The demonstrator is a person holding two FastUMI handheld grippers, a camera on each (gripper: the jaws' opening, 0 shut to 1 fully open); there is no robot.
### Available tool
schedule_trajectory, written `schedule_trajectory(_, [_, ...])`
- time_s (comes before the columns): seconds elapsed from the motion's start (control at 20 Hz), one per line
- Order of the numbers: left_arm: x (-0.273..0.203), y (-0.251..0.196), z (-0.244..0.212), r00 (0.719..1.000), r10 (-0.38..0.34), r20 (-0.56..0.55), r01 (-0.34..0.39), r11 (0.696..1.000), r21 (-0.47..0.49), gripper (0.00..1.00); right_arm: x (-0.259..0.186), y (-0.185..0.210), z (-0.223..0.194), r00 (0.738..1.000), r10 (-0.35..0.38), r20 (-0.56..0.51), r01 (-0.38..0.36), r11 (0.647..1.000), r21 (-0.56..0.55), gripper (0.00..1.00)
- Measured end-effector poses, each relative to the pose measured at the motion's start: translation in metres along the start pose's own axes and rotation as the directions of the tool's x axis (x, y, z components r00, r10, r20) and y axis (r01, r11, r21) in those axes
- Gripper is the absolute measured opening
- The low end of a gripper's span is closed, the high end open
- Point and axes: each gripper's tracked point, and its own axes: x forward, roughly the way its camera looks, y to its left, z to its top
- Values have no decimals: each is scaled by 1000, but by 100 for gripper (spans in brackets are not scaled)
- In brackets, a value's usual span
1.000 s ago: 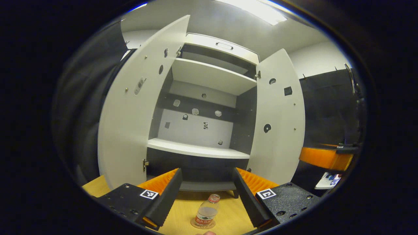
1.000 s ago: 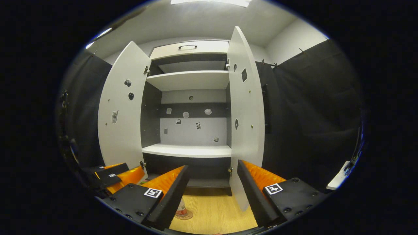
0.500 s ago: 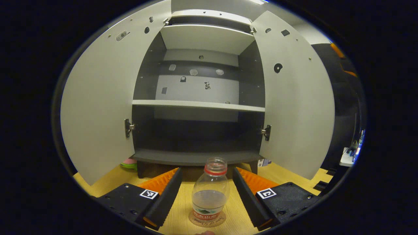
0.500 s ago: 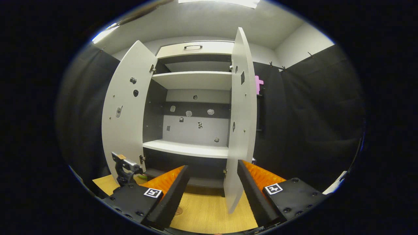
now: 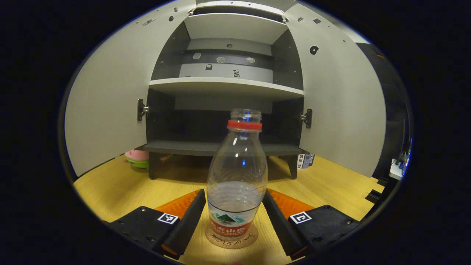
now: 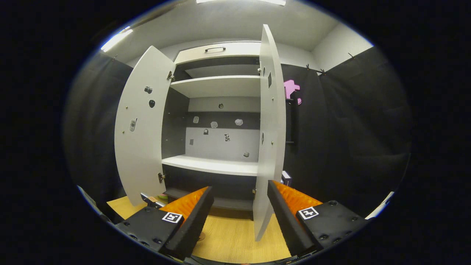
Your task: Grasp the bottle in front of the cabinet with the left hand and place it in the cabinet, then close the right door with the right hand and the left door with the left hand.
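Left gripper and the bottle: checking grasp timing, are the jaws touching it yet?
Cannot tell. In the left gripper view the bottle stands between the left gripper's open jaws, hiding any gap.

Clear glossy plastic bottle (image 5: 237,173), matt white cabinet (image 5: 224,86), wood-grain table (image 5: 110,184)

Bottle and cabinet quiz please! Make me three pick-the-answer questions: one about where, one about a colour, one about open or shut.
1. Where does the bottle stand?
A. on a shelf
B. between the left gripper jaws, on a coaster
C. on its side

2. What colour is the ring at the bottle's neck?
A. red
B. blue
C. green

3. How are the cabinet doors?
A. both shut
B. one shut
C. both open

Answers: B, it sits on the coaster with a jaw either side; A, the ring is red; C, both doors swing wide.
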Motion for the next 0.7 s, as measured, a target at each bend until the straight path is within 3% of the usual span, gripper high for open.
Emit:
schedule_trajectory(0.15, [5,5,-5,1000,11,-14,-11,999,-36,93,1,-3,-5,1000,10,-13,-10,1000,15,98])
schedule_trajectory(0.2, [4,6,-5,1000,7,-23,-8,1000,-15,81,0,-4,-5,1000,11,-13,-11,1000,19,98])
schedule_trajectory(0.3, [-2,-4,-7,997,-45,-64,46,999,20,71,1,-6,-6,1000,14,-15,-13,1000,25,98])
schedule_trajectory(0.5, [-24,-7,15,995,-65,-71,66,998,6,69,3,-11,-10,1000,17,-23,-16,999,33,98])
schedule_trajectory(0.7, [-64,5,76,999,-52,12,53,998,-40,70,6,-10,-14,999,33,-27,-32,998,52,98])
